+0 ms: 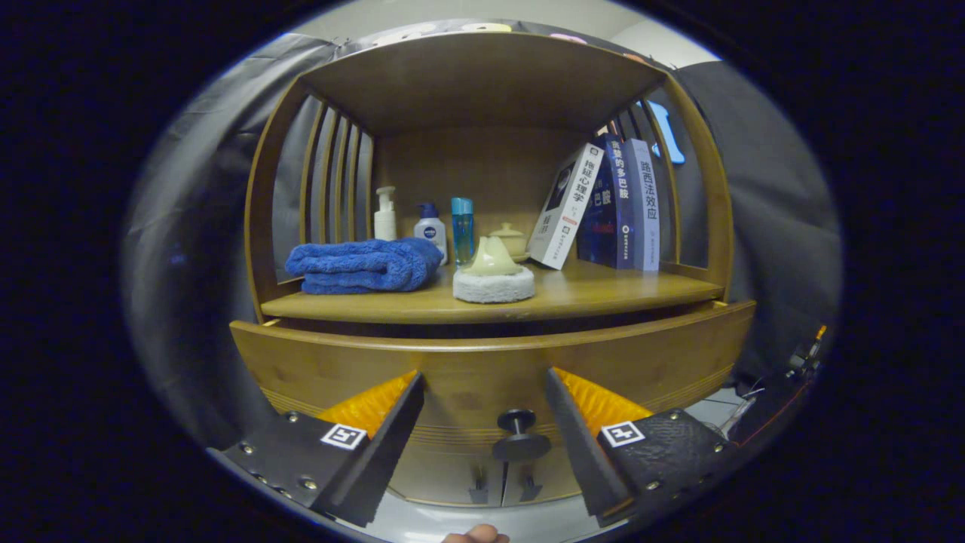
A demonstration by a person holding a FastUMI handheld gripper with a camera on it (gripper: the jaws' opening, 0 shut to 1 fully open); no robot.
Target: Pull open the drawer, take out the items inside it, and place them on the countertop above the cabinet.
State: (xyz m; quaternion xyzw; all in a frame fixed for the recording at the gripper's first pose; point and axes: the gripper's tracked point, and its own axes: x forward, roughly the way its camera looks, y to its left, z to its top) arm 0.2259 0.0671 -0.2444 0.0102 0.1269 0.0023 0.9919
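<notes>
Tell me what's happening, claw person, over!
Claw open, fingers either side of the drawer knob, not touching. Drawer looks shut, maybe barely ajar. Towel and sponge sit on the countertop above.

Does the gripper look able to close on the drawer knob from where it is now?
Probably yes. The gripper is open, its fingers apart, and the knob sits between them on the drawer front. Nothing lies in the gap.
</notes>
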